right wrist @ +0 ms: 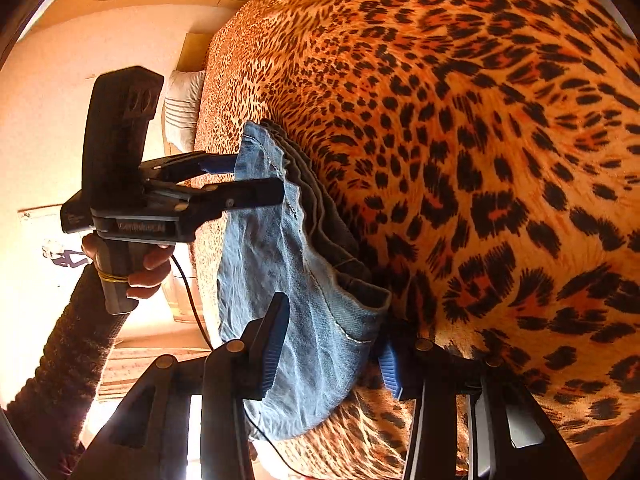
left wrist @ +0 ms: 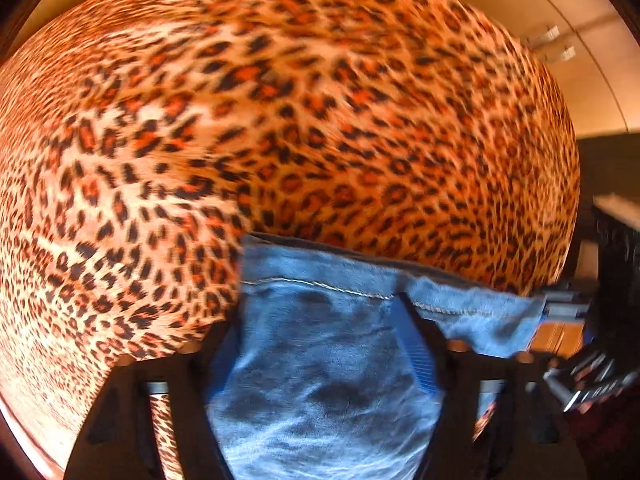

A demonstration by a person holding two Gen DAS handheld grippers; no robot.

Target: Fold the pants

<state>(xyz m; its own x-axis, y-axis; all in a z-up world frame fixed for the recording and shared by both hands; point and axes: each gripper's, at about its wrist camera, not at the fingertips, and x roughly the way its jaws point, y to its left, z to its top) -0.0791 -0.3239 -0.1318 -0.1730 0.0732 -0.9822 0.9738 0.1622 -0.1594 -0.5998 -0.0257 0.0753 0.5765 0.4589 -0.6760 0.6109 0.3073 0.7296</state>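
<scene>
The pants are light blue jeans [left wrist: 328, 360], held up over a leopard-print bedspread [left wrist: 280, 120]. In the left wrist view the denim fills the space between my left gripper's fingers [left wrist: 420, 340] and its stitched hem edge runs across in front. In the right wrist view the jeans [right wrist: 280, 264] hang between both grippers. My left gripper [right wrist: 260, 178] is shut on the far end of the hem edge. My right gripper [right wrist: 332, 356] has its blue pads on either side of the near end of the denim.
The leopard-print bedspread [right wrist: 480, 160] covers the bed under the pants. A white pillow [right wrist: 182, 108] lies at the bed's far end. A wall and wooden furniture [left wrist: 560, 336] stand beyond the bed's edge. A cable [right wrist: 192, 296] hangs from the left gripper.
</scene>
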